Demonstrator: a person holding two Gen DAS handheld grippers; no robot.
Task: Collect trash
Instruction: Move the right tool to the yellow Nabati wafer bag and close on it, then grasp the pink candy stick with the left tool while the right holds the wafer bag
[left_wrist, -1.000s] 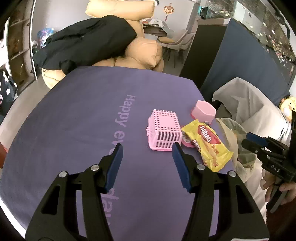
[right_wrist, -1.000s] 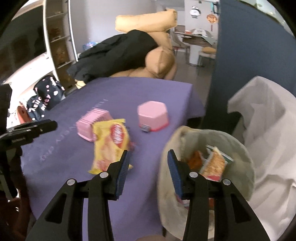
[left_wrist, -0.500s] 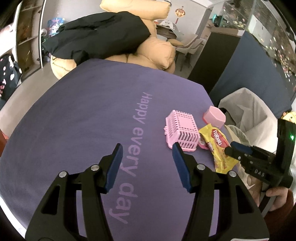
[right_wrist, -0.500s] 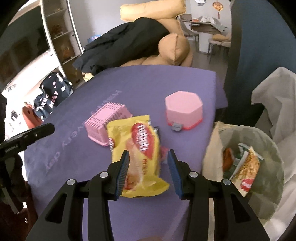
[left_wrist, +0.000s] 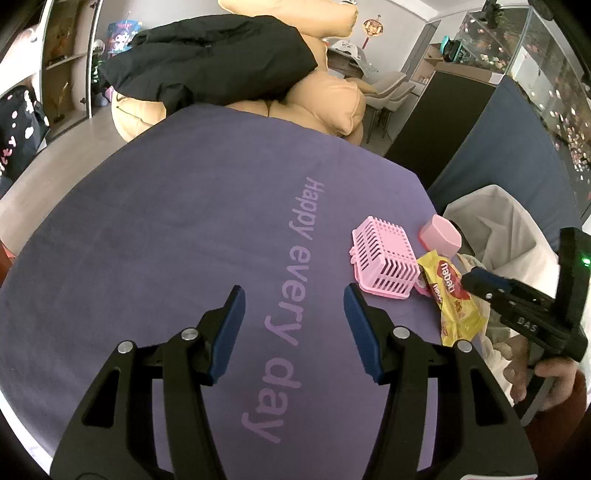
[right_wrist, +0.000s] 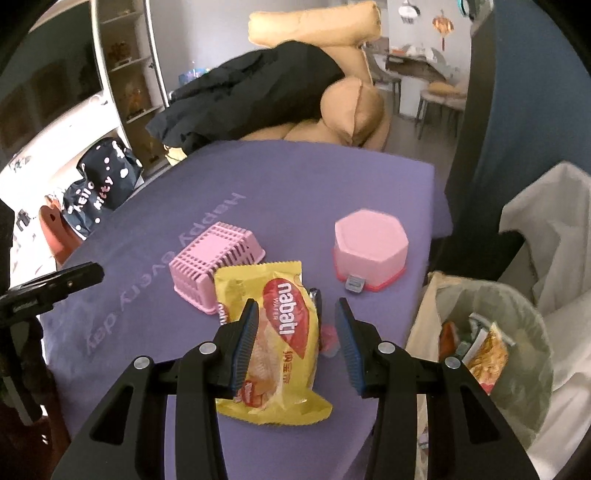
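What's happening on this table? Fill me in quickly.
A person is clearing trash with a handheld gripper in each hand. The right gripper is open over the yellow wafer packet on the purple tablecloth, straddling it without gripping yet. The lined bin beside the table already holds other wrappers. The left gripper is open and empty over bare cloth. An upturned pink basket and a pink box sit nearby.

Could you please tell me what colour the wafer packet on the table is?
The wafer packet is yellow with a red logo patch, clearest in the right wrist view.
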